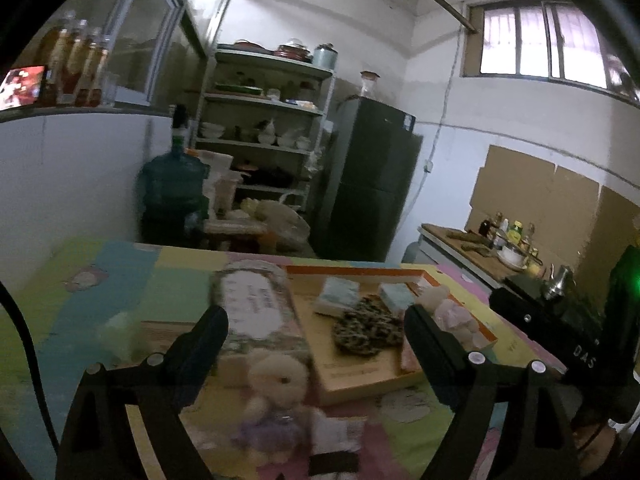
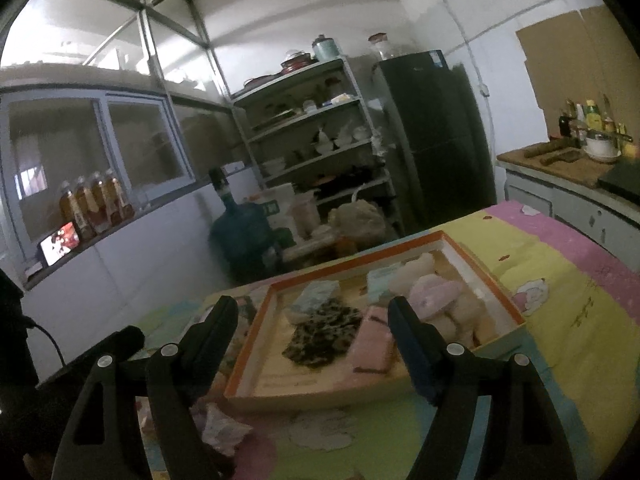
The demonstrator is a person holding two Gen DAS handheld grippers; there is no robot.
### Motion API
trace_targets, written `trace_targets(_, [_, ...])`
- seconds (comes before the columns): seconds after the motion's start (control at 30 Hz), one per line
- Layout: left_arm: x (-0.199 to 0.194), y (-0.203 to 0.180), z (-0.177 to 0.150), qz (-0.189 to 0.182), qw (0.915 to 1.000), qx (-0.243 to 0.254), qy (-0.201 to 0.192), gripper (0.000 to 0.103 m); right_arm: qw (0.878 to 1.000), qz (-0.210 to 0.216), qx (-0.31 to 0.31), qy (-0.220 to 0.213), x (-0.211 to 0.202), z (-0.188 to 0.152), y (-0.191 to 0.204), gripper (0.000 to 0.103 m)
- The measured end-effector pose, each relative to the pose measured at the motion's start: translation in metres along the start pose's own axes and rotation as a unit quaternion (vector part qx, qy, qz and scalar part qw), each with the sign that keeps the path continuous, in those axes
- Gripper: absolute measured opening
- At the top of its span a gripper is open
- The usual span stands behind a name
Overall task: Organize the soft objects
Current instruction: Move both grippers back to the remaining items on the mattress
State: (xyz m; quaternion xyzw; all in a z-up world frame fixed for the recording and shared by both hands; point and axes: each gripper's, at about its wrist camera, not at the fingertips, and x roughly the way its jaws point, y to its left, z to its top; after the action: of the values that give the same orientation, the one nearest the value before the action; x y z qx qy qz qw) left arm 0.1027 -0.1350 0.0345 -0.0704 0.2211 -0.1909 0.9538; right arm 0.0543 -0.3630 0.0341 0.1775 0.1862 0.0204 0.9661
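Observation:
A cream plush bunny (image 1: pixel 276 380) in a purple dress lies on the table, low between the fingers of my open left gripper (image 1: pixel 316 324), untouched. Beyond it stands an orange-rimmed box (image 1: pixel 348 270) holding a leopard-print cloth (image 1: pixel 366 326), pale blue pads (image 1: pixel 338 296) and a cream-and-pink plush toy (image 1: pixel 448 312). My right gripper (image 2: pixel 314 320) is open and empty, hovering in front of the same box (image 2: pixel 250 340). In that view the leopard cloth (image 2: pixel 324 332), a pink cloth (image 2: pixel 376 344) and the plush toy (image 2: pixel 436 296) lie inside.
A floral-printed lid (image 1: pixel 252 308) lies left of the box on the patchwork cartoon tablecloth (image 2: pixel 560 300). A crumpled pale item (image 2: pixel 224 428) sits near the front. Behind the table stand a water jug (image 1: pixel 172 184), shelves (image 1: pixel 264 120), a dark fridge (image 1: pixel 372 184) and a counter (image 2: pixel 560 164).

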Motion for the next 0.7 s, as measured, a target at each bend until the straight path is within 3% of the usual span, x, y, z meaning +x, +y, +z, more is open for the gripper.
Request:
trace_targets(0.5, [-0.040,0.067,0.001,0.017,0.9996,-0.017,-0.014,0.090,0.999,-0.003,-0.039,0.011,-0.002,-0.016,0.066,0.079])
trace_targets(0.7, [-0.047,0.089,-0.001,-0.017,0.9997,-0.013,-0.008,0.090,0.999,-0.001,-0.049,0.018,0.001,-0.022,0.084,0.079])
